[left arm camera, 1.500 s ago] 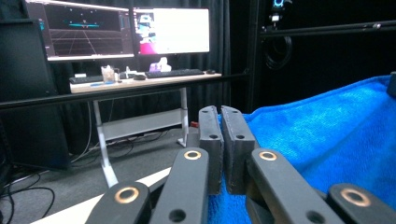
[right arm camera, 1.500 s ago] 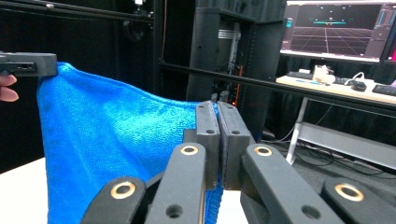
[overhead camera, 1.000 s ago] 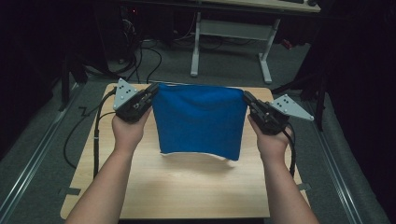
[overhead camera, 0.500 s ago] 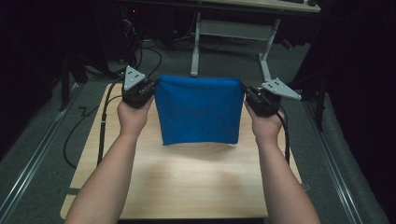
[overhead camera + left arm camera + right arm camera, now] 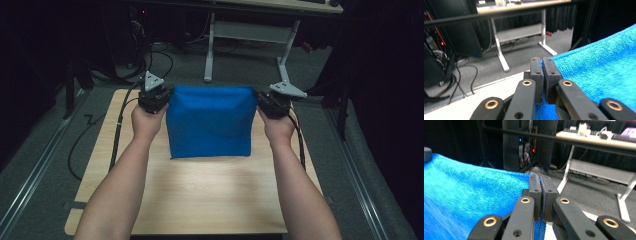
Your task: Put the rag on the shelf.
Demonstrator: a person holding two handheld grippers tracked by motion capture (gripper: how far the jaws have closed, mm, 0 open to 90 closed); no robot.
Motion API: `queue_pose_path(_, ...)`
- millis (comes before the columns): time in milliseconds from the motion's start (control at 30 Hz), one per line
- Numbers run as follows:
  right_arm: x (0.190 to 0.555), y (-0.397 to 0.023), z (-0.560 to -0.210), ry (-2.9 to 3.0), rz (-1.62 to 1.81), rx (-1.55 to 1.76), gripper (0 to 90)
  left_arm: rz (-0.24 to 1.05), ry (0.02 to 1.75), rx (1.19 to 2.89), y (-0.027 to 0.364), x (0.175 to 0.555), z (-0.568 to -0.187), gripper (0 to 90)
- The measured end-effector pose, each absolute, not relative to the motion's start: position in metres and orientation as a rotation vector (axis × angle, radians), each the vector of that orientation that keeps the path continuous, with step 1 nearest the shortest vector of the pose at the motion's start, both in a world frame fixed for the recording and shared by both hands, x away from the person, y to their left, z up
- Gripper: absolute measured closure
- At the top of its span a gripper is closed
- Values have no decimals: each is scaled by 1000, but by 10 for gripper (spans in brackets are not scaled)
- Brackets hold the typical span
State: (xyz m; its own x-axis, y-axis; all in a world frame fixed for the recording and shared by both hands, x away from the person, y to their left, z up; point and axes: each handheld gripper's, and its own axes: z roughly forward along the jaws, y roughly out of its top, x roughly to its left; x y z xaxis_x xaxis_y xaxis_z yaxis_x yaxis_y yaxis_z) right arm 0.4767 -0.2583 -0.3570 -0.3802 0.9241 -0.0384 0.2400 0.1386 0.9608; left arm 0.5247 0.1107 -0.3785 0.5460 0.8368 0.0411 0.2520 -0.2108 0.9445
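High view: the left gripper point(image 5: 161, 98) and the right gripper point(image 5: 266, 103) hold a blue terry towel point(image 5: 209, 121) stretched between them by its two far corners. The towel forms a smooth, roughly rectangular panel; its near edge reaches the light wooden desk point(image 5: 200, 190), whose surface is pale grained board with rounded corners.

Left gripper view: the black fingers point(image 5: 536, 75) are pressed together, pinching a corner of the towel, which spreads away to their right. The cloth shows a short looped pile.

Right gripper view: the black fingers point(image 5: 534, 192) are pressed together on the opposite corner; the towel extends to their left, its top edge taut and nearly straight. Brass-coloured pivot bushings mark the finger linkages.
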Motion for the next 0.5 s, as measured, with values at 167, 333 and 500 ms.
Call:
queue_pose_path(167, 480, -260, -379, 1785, 1233, 1161, 891, 659, 928, 1792, 111, 526, -400, 879)
queue_pose_path(333, 483, -257, -400, 1833, 1195, 1196, 891, 623, 951, 1810, 112, 525, -415, 879)
queue_pose_path(500, 486, -252, -420, 1882, 1180, 1230, 891, 581, 965, 1847, 114, 522, -437, 879)
